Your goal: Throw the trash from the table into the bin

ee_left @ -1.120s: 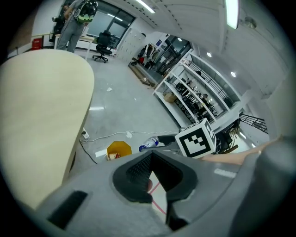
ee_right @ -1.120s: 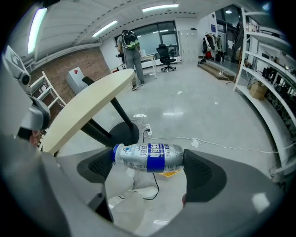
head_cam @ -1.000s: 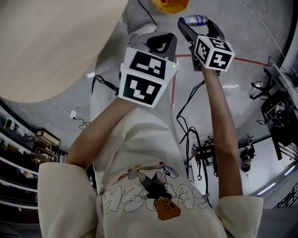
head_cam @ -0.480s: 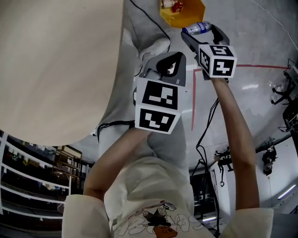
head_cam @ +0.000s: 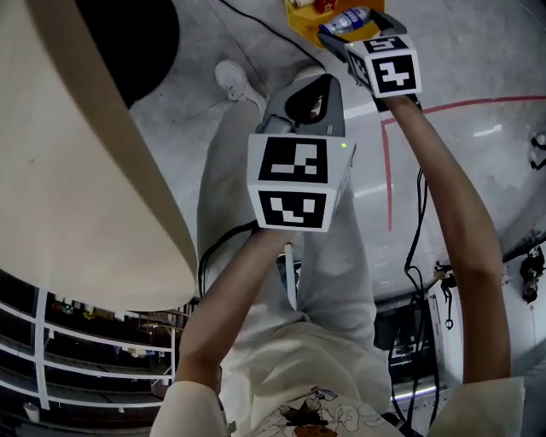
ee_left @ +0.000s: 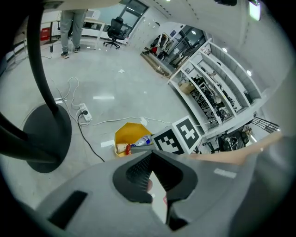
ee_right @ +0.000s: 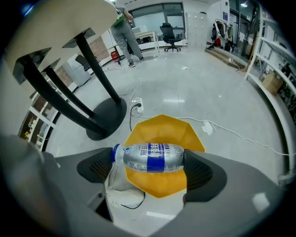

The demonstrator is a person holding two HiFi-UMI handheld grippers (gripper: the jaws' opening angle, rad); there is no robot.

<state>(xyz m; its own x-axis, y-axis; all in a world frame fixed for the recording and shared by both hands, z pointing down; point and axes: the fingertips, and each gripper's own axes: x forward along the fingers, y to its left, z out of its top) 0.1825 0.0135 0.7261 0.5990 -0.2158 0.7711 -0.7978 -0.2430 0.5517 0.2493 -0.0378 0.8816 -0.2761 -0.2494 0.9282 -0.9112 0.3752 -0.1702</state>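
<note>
A clear plastic bottle (ee_right: 150, 157) with a blue label and cap lies crosswise between the pads of my right gripper (ee_right: 149, 162), which is shut on it. It hangs over the open yellow bin (ee_right: 159, 134) on the floor. In the head view the bottle (head_cam: 351, 17) and right gripper (head_cam: 345, 27) are at the top, above the bin (head_cam: 300, 19). My left gripper (head_cam: 307, 90) is lower and nearer. Its jaws (ee_left: 150, 159) are pressed together on a thin white scrap (ee_left: 157, 192) that I cannot identify. The bin (ee_left: 124, 135) holds a small red and white item (ee_left: 122, 148).
The beige tabletop (head_cam: 77, 171) fills the left of the head view, with its black round base (ee_right: 107, 118) on the floor beside the bin. Cables (ee_right: 136, 104) and a power strip lie near the bin. A white shoe (ee_right: 121, 196) is just under the right gripper. Red floor tape (head_cam: 444, 107) runs to the right.
Both grippers have moved away from the table towards the bin. The right one, with the bottle in it, now hangs over the bin. The left one stays shut.
</note>
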